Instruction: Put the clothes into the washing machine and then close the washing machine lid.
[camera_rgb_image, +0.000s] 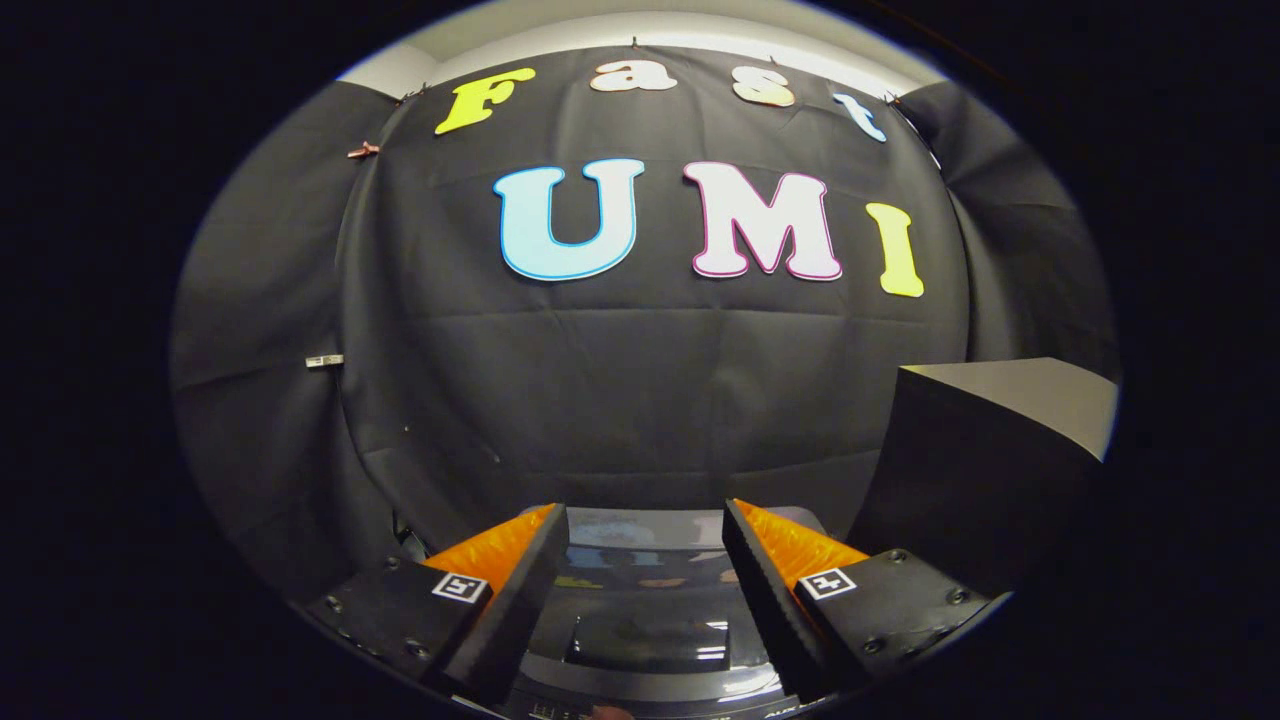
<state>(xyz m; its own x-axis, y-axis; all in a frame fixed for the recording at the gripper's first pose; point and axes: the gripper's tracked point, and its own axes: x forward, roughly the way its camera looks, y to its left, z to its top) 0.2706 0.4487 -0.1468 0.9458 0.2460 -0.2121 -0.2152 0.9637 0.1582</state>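
Gripper (645, 520) fingers spread apart, holding nothing, above a glossy dark washing machine lid (645, 600) lying closed; a dark box (985, 450) stands beside the machine.

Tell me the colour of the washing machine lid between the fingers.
Glossy black lid, reflecting the booth, in the gripper view; the open gripper holds nothing.

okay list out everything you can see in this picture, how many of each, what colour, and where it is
washing machine lid: one, glossy dark, closed as far as shows, between and just below the fingers
box-like block: one, dark sides with a paler top, beyond the right finger
metal clips on the cloth wall: two that I can make out, one silvery, one coppery higher up, far beyond the left finger
clothes: cannot tell from this picture
tongs: one, fingers open, nothing between them but the lid below
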